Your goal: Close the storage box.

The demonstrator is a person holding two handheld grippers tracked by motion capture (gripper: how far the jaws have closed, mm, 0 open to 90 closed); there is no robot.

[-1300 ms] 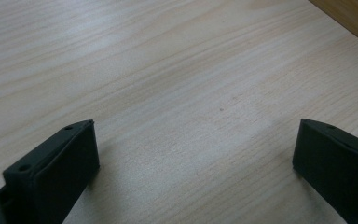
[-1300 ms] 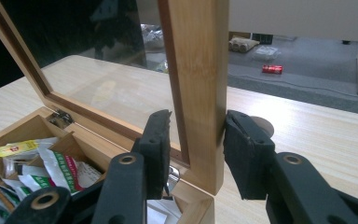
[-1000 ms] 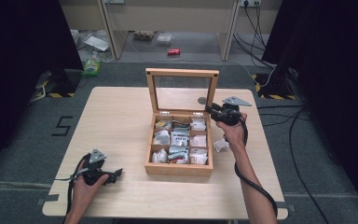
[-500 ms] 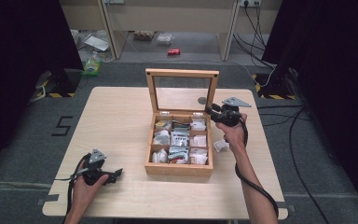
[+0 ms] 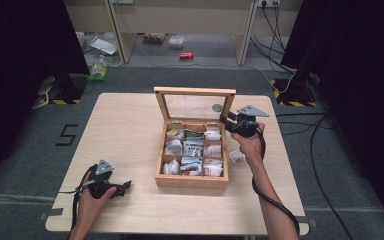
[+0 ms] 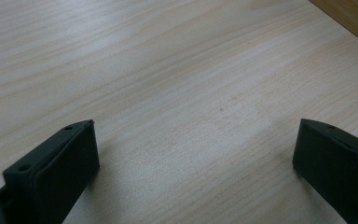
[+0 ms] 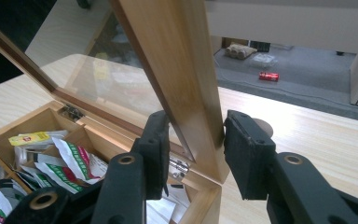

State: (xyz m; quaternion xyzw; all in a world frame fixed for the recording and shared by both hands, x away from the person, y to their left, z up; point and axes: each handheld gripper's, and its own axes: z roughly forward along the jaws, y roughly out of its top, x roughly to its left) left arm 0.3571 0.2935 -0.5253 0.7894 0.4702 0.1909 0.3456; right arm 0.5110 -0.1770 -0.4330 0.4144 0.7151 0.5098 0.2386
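The right gripper [image 7: 193,154] straddles the raised lid [image 7: 177,70] of the wooden box [image 5: 192,181] mid-surface, jaws just easing apart, barely clear (left gripper [image 6: 193,154] resting spread on the surface [image 6: 177,79]), so withdrawing comes next.

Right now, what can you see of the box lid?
The lid is a light wooden frame around a clear pane, hinged with small metal hinges at the back edge of the wooden box and standing open, about upright. A small round knob sits by its right side. The right gripper straddles the lid's right frame bar; its jaws have just been opening, and a gap shows on the right.
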